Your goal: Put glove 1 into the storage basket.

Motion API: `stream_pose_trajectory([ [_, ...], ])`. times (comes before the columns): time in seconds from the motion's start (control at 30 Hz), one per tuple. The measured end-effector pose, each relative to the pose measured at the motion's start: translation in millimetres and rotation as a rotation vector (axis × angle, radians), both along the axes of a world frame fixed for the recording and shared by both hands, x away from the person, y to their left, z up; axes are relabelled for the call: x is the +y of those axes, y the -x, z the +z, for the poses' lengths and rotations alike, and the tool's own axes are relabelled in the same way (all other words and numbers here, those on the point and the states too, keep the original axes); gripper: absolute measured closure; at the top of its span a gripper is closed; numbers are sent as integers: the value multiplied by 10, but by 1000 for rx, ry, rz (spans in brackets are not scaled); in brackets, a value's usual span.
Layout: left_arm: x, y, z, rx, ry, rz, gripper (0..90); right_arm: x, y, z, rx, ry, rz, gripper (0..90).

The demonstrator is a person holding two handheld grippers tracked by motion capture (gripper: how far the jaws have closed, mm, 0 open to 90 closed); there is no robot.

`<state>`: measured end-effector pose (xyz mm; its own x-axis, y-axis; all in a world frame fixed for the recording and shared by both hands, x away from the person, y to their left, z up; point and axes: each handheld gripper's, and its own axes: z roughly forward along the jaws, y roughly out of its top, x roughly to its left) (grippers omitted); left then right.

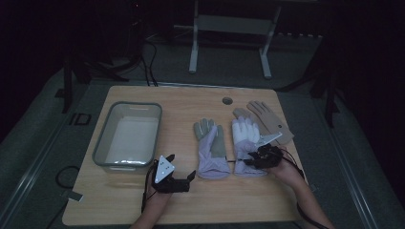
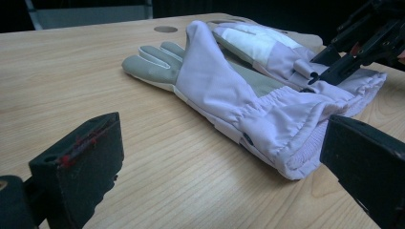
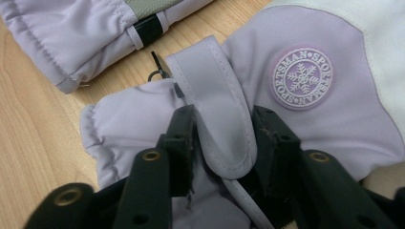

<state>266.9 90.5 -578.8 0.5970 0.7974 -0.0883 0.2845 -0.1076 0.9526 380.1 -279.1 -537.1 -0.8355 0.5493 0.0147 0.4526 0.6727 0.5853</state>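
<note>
a round badge [image 3: 302, 78] on the lilac glove [image 3: 334, 119] reads "sportsman" twice around a snowflake; the floor mark [image 1: 79, 119] reads "id".

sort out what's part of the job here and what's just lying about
In the job: right tongs closed around the wrist strap of the lilac-and-white glove; its mate, the lilac-and-grey glove.

Lying about: tan glove, clear bin, left tongs open on the table.
</note>
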Motion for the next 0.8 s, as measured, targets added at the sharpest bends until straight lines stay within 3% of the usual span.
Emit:
stream_pose_trajectory([
  [0.17,2,-2,0,1,0,1,13,31,30,46,2,6,6,720],
  [0.37,1,-1,1,1,0,0,13,59,55,155,-22,-8,24,731],
  [0.57,1,-1,1,1,0,-1,13,20,62,416,-72,-56,21,730],
  [0.8,1,-3,1,2,-1,1,13,48,28,768,-157,-55,28,731],
])
